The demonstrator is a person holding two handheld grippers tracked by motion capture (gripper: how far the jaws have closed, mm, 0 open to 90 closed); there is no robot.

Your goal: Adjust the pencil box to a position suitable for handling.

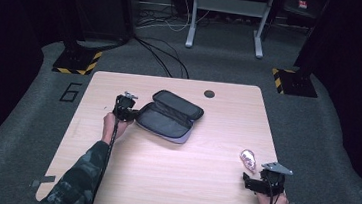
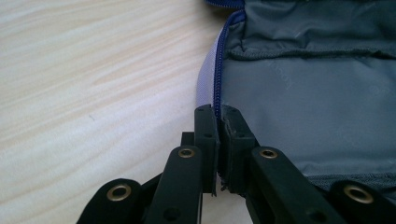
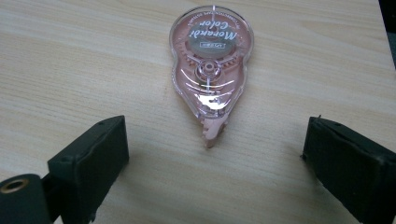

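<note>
The left gripper (image 2: 218, 122) is clamped on the zip edge of the open grey fabric pencil case (image 1: 170, 116) mid-table, likely steadying it, while the right gripper (image 3: 215, 154) waits wide apart, holding nothing, behind the pink clear-plastic correction-tape dispenser (image 3: 211, 70) nearby.

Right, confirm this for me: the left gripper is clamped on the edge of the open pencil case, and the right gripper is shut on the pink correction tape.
One thing is wrong. The right gripper is open: in the right gripper view its jaws stand wide apart, short of the correction tape, which lies untouched on the table. The left gripper is indeed clamped on the pencil case edge.
</note>
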